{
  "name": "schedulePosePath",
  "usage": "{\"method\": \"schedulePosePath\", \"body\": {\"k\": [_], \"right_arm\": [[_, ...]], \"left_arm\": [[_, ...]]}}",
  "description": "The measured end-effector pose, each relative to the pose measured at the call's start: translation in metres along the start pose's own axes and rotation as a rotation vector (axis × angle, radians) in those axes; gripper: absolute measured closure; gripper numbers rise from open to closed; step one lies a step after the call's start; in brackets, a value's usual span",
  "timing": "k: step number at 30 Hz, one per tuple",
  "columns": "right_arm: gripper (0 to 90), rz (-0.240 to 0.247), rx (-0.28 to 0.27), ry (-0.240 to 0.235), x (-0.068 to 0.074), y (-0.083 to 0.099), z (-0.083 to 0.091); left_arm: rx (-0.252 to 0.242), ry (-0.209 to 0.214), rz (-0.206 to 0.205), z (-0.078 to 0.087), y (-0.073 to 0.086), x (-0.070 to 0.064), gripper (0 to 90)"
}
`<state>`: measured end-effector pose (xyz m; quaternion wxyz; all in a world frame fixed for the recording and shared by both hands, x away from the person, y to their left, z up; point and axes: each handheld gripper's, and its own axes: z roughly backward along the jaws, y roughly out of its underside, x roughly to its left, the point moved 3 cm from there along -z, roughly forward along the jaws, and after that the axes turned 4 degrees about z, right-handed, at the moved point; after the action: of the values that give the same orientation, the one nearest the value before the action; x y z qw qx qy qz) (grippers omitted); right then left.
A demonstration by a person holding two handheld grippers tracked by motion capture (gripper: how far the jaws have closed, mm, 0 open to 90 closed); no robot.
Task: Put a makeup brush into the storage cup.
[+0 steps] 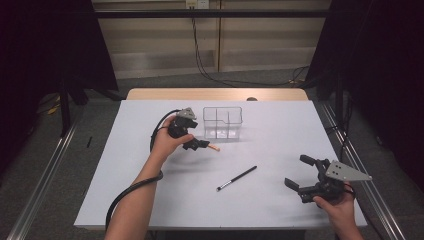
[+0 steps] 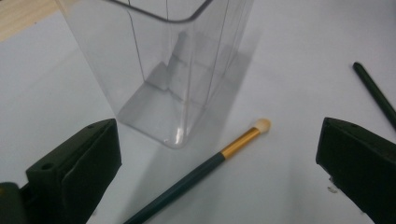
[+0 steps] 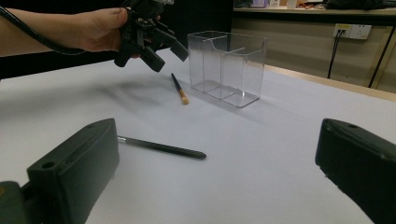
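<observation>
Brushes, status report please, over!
Left hand-held gripper open above gold-banded brush. Right hand-held gripper open, empty. Second brush lies mid-table. Clear organizer beside, nothing blocking.

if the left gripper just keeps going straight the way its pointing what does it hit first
Most likely the makeup brush with the gold ferrule, lying on the table between the open jaws of the left gripper. The clear plastic organizer stands just beyond, left of centre. Depth is hard to judge.

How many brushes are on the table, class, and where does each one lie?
2. One brush, with a gold band and pale tip, lies on the table beside the clear box, under the left gripper. The dark brush lies mid-table, between box and right gripper.
</observation>
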<state>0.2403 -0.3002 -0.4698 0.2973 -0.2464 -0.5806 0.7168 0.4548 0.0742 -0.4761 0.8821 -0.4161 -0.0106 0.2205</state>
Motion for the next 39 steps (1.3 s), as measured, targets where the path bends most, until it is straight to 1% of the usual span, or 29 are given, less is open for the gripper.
{"method": "schedulePosePath", "body": {"k": [3, 6, 7, 9, 10, 11, 13, 17, 20, 22, 23, 24, 25, 26, 27, 29, 31, 33, 34, 38, 39], "right_arm": [[0.0, 0.001, 0.0, -0.001, 0.0, 0.0, 0.0], [0.0, 0.003, 0.002, -0.001, 0.0, 0.0, 0.0], [0.0, 0.003, 0.003, -0.001, 0.0, 0.0, 0.0], [0.0, 0.004, 0.002, -0.001, 0.0, 0.0, 0.0], [0.0, 0.004, 0.003, -0.001, 0.0, 0.0, 0.0], [0.0, 0.004, 0.004, -0.002, 0.0, 0.0, 0.0], [0.0, 0.005, 0.004, -0.003, 0.0, 0.0, 0.0], [0.0, 0.007, 0.004, -0.002, 0.0, 0.0, 0.0], [0.0, 0.005, 0.005, -0.002, 0.0, 0.0, 0.0], [0.0, 0.004, 0.004, -0.002, 0.0, 0.0, 0.0], [0.0, 0.005, 0.005, -0.001, 0.0, 0.0, 0.0], [0.0, 0.006, 0.005, 0.0, 0.0, 0.0, 0.001], [0.0, 0.005, 0.004, 0.001, -0.001, 0.0, 0.001], [0.0, 0.005, 0.004, 0.001, -0.001, 0.0, 0.001], [0.0, 0.004, 0.004, 0.002, -0.001, 0.0, 0.001], [0.0, 0.004, 0.003, 0.001, -0.001, 0.0, 0.001], [0.0, 0.005, 0.004, 0.002, -0.001, 0.0, 0.001], [0.0, 0.004, 0.004, 0.001, -0.001, 0.0, 0.001], [0.0, 0.005, 0.004, 0.001, -0.001, 0.0, 0.0], [0.0, 0.006, 0.004, 0.001, -0.001, 0.0, 0.001], [0.0, 0.005, 0.003, 0.0, -0.001, 0.0, 0.001]], "left_arm": [[0.059, 0.013, -0.019, -0.001, 0.001, 0.001, 0.0], [0.095, 0.018, -0.015, -0.004, 0.001, 0.001, 0.0], [0.118, 0.014, -0.018, -0.005, 0.002, 0.002, 0.0], [0.149, 0.022, -0.03, -0.006, 0.002, 0.002, 0.0], [0.153, 0.022, -0.02, -0.007, 0.003, 0.001, 0.0], [0.174, 0.015, -0.038, -0.007, 0.003, 0.002, 0.0], [0.175, 0.019, -0.026, -0.009, 0.003, 0.002, 0.0], [0.187, 0.015, -0.03, -0.01, 0.003, 0.003, 0.0], [0.232, -0.005, -0.042, -0.012, 0.003, 0.005, 0.0], [0.248, -0.008, -0.029, -0.014, 0.004, 0.005, 0.0], [0.266, -0.012, -0.043, -0.014, 0.004, 0.006, 0.0], [0.272, -0.011, -0.044, -0.013, 0.004, 0.006, 0.0], [0.262, -0.007, -0.029, -0.014, 0.005, 0.006, 0.0], [0.286, -0.007, -0.05, -0.014, 0.005, 0.007, 0.0], [0.286, -0.007, -0.05, -0.014, 0.005, 0.007, 0.0], [0.305, -0.001, -0.045, -0.015, 0.007, 0.008, 0.0], [0.326, -0.008, -0.049, -0.016, 0.009, 0.008, 0.0], [0.329, -0.014, -0.041, -0.017, 0.011, 0.009, 0.0], [0.34, -0.013, -0.051, -0.017, 0.013, 0.01, 0.0], [0.338, -0.013, -0.053, -0.016, 0.013, 0.011, 0.0], [0.342, -0.017, -0.059, -0.016, 0.014, 0.011, 0.0]]}}
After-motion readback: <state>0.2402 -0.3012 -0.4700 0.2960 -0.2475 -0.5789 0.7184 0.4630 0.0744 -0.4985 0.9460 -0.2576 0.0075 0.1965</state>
